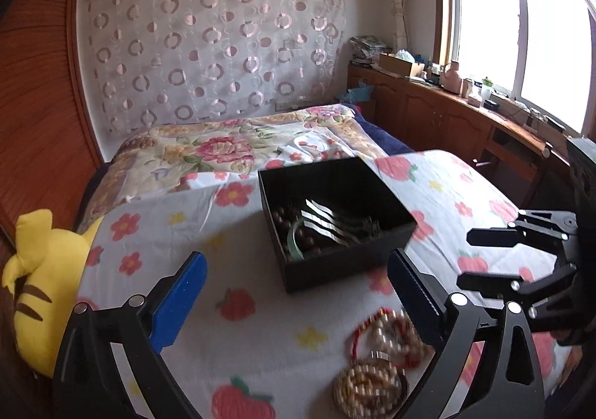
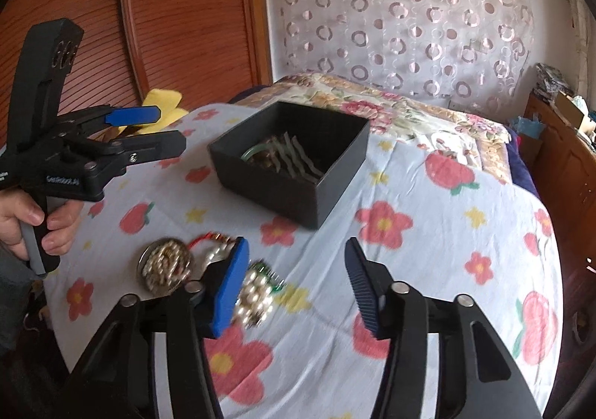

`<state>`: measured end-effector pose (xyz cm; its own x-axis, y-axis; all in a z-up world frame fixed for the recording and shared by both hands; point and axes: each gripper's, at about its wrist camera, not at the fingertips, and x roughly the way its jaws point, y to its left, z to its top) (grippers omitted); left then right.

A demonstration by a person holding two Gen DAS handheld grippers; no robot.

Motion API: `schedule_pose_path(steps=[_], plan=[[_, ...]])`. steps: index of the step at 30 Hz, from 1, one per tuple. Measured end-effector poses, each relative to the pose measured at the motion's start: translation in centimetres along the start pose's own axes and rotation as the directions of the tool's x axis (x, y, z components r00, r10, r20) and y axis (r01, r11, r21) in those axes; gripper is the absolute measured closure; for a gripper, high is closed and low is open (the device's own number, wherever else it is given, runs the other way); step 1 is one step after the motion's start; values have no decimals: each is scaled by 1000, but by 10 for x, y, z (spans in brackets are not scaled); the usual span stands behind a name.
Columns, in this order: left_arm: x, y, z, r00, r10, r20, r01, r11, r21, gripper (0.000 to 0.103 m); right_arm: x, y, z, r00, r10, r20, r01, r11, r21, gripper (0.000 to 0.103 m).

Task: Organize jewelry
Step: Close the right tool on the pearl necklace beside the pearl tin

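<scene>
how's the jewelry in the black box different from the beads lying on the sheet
The jewelry in the black box includes a green bangle and silver wavy clips; the beads on the sheet are coiled strands, some on red cord. The box pieces are put away inside the box walls; the beads lie loose on the floral sheet, nearer the claws. Both groups include round beads.

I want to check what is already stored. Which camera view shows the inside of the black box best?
The left wrist view: it looks down into the black box, showing metal hair clips, dark beads and a green bangle. The right wrist view sees it flatter and dimmer.
</scene>
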<state>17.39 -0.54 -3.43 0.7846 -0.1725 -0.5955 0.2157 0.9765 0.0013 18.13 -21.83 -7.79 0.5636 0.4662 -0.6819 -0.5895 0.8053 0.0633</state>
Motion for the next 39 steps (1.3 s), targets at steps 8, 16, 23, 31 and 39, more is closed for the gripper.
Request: schedule_pose_path(steps=[8, 16, 23, 31, 39], plan=[[-18, -1, -43, 999, -30, -28, 29, 999, -21, 9, 8, 21, -22, 997, 33, -66, -35, 999, -36, 58], [-33, -1, -67, 998, -33, -45, 31, 999, -30, 9, 19, 26, -30, 992, 58, -110, -60, 998, -16, 59], [-41, 5, -72, 998, -39, -41, 37, 998, -59, 9, 26, 30, -29, 987, 82, -135, -83, 996, -7, 63], [-39, 7, -77, 998, -40, -50, 36, 997, -75, 9, 16, 32, -21, 991, 82, -105, -86, 996, -27, 87], [-38, 8, -79, 997, -41, -63, 36, 996, -80, 9, -13, 35, -10, 997, 75, -20, -76, 996, -48, 87]])
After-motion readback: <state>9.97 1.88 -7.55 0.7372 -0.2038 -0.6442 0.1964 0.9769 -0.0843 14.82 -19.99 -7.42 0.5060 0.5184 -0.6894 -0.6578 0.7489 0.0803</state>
